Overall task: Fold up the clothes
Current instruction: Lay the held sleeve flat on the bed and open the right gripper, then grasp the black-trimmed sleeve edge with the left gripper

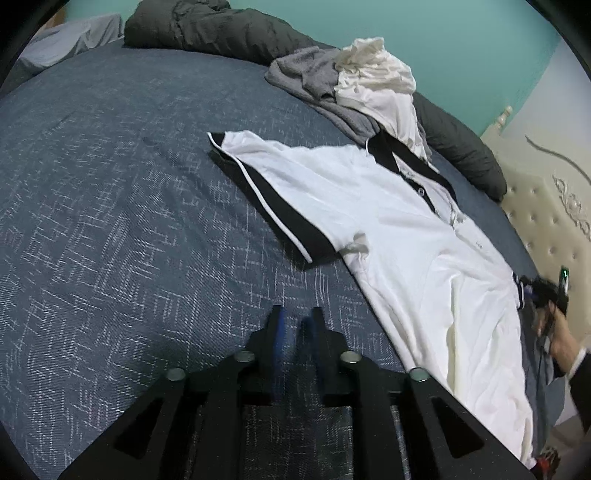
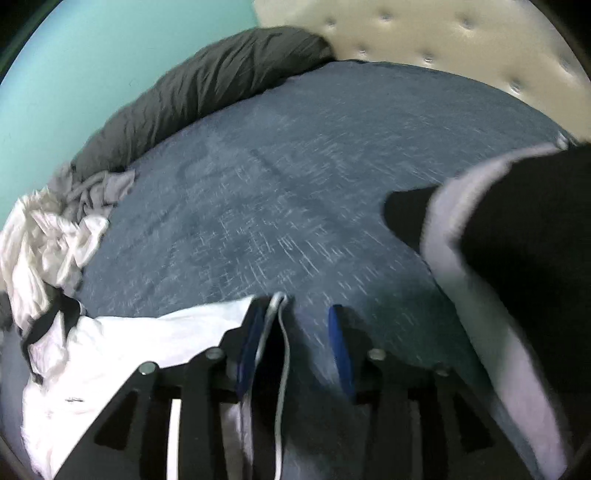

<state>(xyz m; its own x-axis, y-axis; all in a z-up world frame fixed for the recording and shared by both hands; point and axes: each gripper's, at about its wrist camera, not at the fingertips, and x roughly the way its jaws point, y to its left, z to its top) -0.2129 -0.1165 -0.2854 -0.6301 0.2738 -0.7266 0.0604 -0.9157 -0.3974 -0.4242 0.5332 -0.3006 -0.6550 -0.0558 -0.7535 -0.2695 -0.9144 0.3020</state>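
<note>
A white polo shirt [image 1: 399, 229] with black side panels and a black collar lies spread flat on the blue bedspread [image 1: 110, 184]. My left gripper [image 1: 295, 317] hovers over bare bedspread just left of the shirt's lower body, its jaws a little apart with nothing between them. A hand holds my right gripper [image 1: 532, 290] at the shirt's far sleeve. In the right wrist view that gripper [image 2: 297, 310] stands open. The black sleeve edge with white piping [image 2: 283, 339] rests against its left pad [image 2: 251, 339] only. The shirt body [image 2: 110, 350] lies to the left.
A pile of grey and white clothes [image 1: 354, 77] sits beyond the collar. A dark grey rolled blanket [image 1: 221, 29] runs along the teal wall, and a cream tufted headboard [image 1: 546, 206] stands on the right. Blurred black-and-white cloth [image 2: 517, 258] fills the right wrist view's right side.
</note>
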